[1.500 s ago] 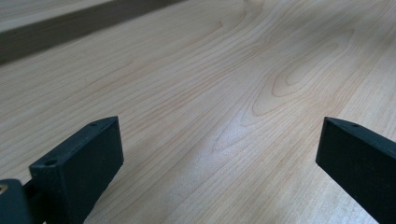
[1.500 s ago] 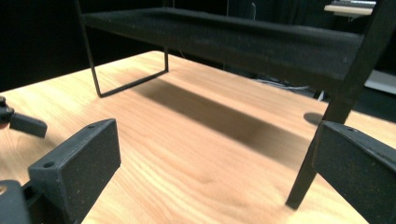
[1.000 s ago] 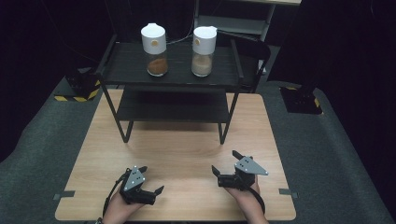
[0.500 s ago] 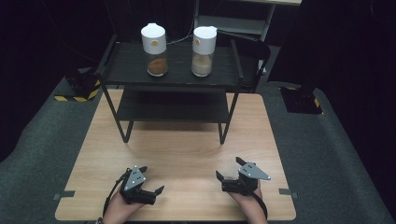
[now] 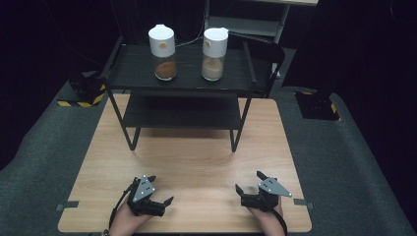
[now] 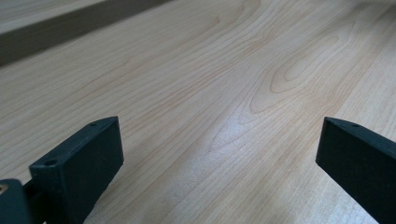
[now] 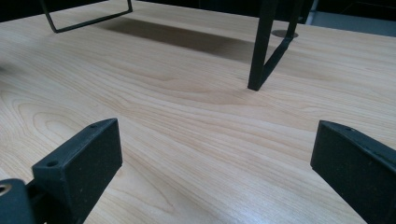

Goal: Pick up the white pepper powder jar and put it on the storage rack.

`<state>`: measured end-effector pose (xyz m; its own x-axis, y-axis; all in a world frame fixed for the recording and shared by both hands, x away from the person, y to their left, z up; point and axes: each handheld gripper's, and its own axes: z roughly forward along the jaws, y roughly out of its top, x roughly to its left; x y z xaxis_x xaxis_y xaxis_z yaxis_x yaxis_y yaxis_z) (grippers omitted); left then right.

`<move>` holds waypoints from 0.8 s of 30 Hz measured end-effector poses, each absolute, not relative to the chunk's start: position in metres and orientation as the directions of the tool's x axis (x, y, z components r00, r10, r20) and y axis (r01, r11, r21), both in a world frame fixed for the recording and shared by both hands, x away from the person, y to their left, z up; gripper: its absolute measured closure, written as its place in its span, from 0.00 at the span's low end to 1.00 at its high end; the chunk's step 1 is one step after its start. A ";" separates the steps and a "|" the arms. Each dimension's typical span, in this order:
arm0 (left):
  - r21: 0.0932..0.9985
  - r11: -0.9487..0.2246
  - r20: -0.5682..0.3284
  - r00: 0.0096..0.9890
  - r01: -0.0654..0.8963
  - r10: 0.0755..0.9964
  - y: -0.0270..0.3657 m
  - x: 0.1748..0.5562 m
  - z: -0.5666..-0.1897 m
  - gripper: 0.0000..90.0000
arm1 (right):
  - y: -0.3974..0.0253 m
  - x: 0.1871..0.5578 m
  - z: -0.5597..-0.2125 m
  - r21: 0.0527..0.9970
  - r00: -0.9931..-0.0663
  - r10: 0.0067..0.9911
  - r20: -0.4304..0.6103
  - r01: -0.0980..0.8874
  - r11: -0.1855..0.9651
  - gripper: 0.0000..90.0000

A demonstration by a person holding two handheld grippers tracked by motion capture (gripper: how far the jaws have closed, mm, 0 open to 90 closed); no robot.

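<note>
Your left gripper (image 5: pixel 156 191) and right gripper (image 5: pixel 250 185) rest near the table's (image 5: pixel 196 162) front edge, jaws spread wide, grasping nothing. Two jars (image 5: pixel 162 46) stand on the rack's (image 5: pixel 236 73) top shelf, at the far edge.

Table (image 5: pixel 196 167): pale wood with a flowing grain pattern. Rack (image 5: pixel 179 71): black frame and black shelves. Left jar (image 5: pixel 162 45): white lid, clear body, rust-brown contents. Right jar (image 5: pixel 215 47): white lid, clear body, pale tan contents. Left gripper (image 5: pixel 158 191) and right gripper (image 5: pixel 247 183): black bodies and black jaws, each topped by a grey plate. Floor (image 5: pixel 344 162): dark grey carpet, with yellow-and-black hazard stripes (image 5: pixel 78 103) at the left.
</note>
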<state>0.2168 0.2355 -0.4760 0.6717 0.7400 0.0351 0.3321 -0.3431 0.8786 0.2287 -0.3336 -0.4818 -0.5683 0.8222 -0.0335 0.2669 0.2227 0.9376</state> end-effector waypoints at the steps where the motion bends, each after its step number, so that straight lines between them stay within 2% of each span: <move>1: 0.878 -0.344 0.036 0.672 0.333 0.740 0.235 0.217 -0.476 0.01 | -0.334 0.228 -0.482 0.938 -0.567 0.823 -0.035 0.265 0.222 0.02; 24: 0.871 -0.361 0.040 0.685 0.332 0.727 0.236 0.216 -0.474 0.01 | -0.331 0.218 -0.488 0.950 -0.553 0.831 -0.057 0.225 0.215 0.02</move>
